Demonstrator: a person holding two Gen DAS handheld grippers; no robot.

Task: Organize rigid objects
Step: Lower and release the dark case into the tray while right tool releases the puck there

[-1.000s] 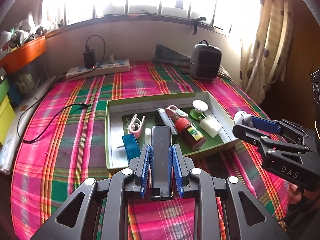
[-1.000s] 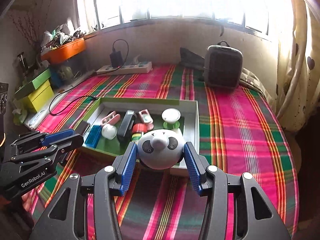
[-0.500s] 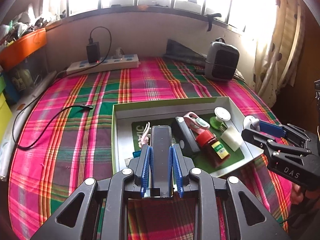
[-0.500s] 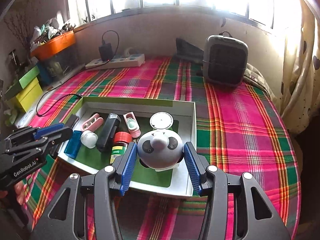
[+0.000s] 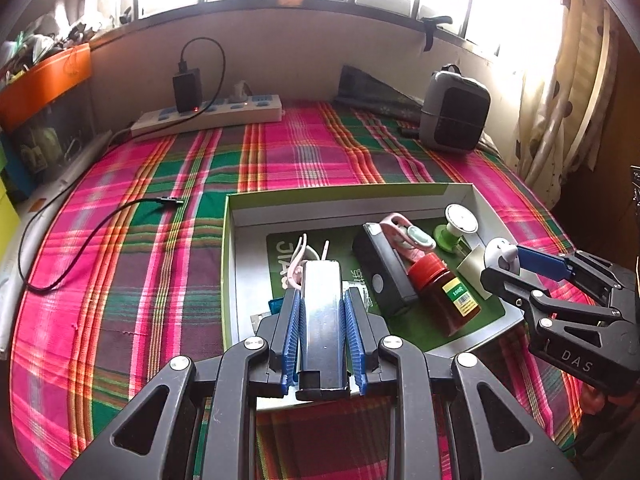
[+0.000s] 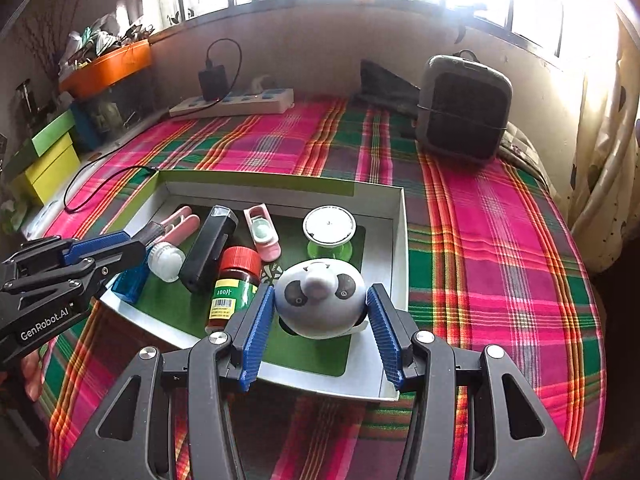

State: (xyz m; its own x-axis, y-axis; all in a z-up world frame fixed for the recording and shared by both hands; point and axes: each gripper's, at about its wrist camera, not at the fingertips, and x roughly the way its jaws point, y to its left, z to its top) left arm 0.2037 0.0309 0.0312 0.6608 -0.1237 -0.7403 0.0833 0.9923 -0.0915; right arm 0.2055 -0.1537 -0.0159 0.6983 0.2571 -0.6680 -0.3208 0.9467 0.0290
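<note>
Nearest the left wrist camera, the left hand-held gripper (image 5: 322, 320) is clenched on a flat silvery rectangular bar with a dark end (image 5: 321, 312), its blue ribbed pads pressing both long sides; the bar hangs over the near left part of the shallow white box with green outer walls (image 5: 344, 194). Nearest the right wrist camera, the right hand-held gripper (image 6: 320, 320) grasps a rounded white panda-faced figure (image 6: 320, 300) between its blue pads, over the near right part of the same box. The box sits on a bed covered with pink, green and orange plaid cloth (image 6: 500, 248). Inside it lie a brown bottle with a red cap and green label (image 6: 234, 280), a long black rectangular device (image 6: 208, 248) just left of the bottle, a pink clip-like item (image 6: 262, 234), a white round disc on a green base (image 6: 329, 226), a blue translucent piece (image 6: 128, 280) and a white ribbed cap (image 6: 166, 258). Farther back, a black cable (image 5: 80, 248) trails across the cloth. At the wall stand a white power strip with a black charger plugged in (image 5: 208, 114) and a grey box-shaped heater with a dark grille (image 6: 464, 110).
</note>
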